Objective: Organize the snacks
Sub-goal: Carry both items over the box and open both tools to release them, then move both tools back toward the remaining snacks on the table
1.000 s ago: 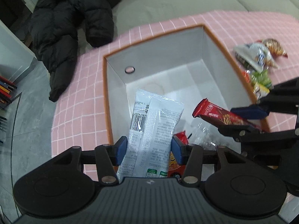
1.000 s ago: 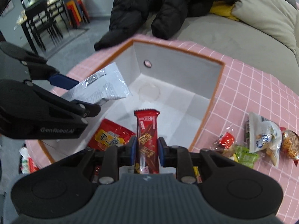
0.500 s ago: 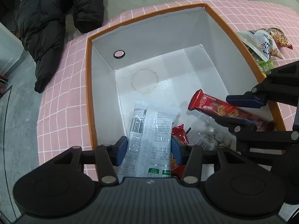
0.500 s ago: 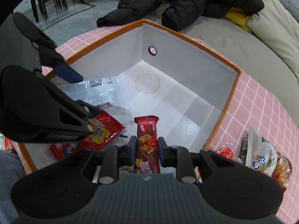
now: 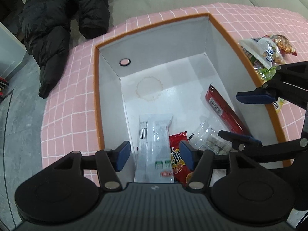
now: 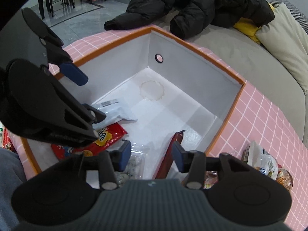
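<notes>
An orange-rimmed white box (image 5: 96,88) (image 6: 233,104) sits on a pink grid cloth. My left gripper (image 5: 155,155) is open above its near left corner; the white packet (image 5: 154,144) (image 6: 115,111) lies loose in the box between its fingers. My right gripper (image 6: 152,155) (image 5: 244,115) is open above the box's near right side. The red snack bar (image 5: 223,109) (image 6: 171,152) leans against the box's right wall. A red chip packet (image 5: 178,157) (image 6: 107,136) and a clear packet (image 5: 209,140) lie on the box floor.
Several loose snacks (image 5: 267,52) (image 6: 263,165) lie on the cloth to the right of the box. A black jacket (image 5: 61,21) (image 6: 202,3) lies on the grey sofa behind. A cushion (image 6: 284,38) is at the far right.
Both grippers have opened. The white packet and the red snack bar have dropped into the box.
</notes>
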`<action>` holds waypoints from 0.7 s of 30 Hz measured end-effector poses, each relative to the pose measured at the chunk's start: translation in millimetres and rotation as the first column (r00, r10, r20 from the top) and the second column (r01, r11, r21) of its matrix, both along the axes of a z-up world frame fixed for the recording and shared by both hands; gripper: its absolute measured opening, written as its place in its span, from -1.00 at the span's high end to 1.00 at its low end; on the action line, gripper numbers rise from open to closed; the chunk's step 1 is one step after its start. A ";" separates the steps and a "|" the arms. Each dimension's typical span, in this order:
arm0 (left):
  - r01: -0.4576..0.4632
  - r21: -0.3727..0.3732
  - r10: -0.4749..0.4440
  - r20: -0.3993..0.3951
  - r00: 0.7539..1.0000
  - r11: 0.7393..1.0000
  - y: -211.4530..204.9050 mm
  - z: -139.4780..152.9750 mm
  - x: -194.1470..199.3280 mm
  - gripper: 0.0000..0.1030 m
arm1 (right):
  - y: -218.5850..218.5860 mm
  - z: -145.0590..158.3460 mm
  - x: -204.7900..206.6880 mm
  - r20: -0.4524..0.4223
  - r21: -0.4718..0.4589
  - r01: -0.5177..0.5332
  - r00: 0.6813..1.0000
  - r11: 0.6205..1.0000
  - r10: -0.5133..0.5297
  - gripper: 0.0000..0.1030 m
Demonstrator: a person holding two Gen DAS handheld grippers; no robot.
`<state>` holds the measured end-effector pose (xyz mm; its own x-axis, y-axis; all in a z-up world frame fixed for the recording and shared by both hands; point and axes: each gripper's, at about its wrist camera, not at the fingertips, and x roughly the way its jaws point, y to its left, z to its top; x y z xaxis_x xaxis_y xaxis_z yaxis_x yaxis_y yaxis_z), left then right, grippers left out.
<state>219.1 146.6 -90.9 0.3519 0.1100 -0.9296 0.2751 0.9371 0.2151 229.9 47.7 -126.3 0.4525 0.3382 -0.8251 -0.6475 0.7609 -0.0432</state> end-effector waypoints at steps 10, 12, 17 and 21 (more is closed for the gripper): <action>-0.033 -0.002 0.033 0.119 0.992 0.999 -10.3 46.5 -20.5 -0.34 | -31.2 40.8 -21.1 0.076 0.098 0.048 0.996 0.994 -0.056 0.01; -0.041 -0.008 0.041 0.147 0.988 0.999 -15.2 56.4 -26.3 -0.34 | -40.6 49.7 -26.2 0.081 0.128 0.067 0.994 0.989 -0.078 -0.01; -0.070 -0.046 0.078 0.220 0.972 0.997 -27.5 80.6 -39.8 -0.34 | -66.9 68.8 -41.7 0.105 0.187 0.118 0.985 0.975 -0.139 -0.07; -0.084 -0.089 0.105 0.271 0.957 0.993 -38.9 95.7 -52.2 -0.34 | -92.0 77.3 -55.1 0.110 0.233 0.164 0.975 0.959 -0.194 -0.13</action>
<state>166.9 107.7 4.8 0.5863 0.0883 -0.8052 0.1248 0.9723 0.1975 174.8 -44.3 -48.9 0.6205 0.4089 -0.6691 -0.4999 0.8637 0.0642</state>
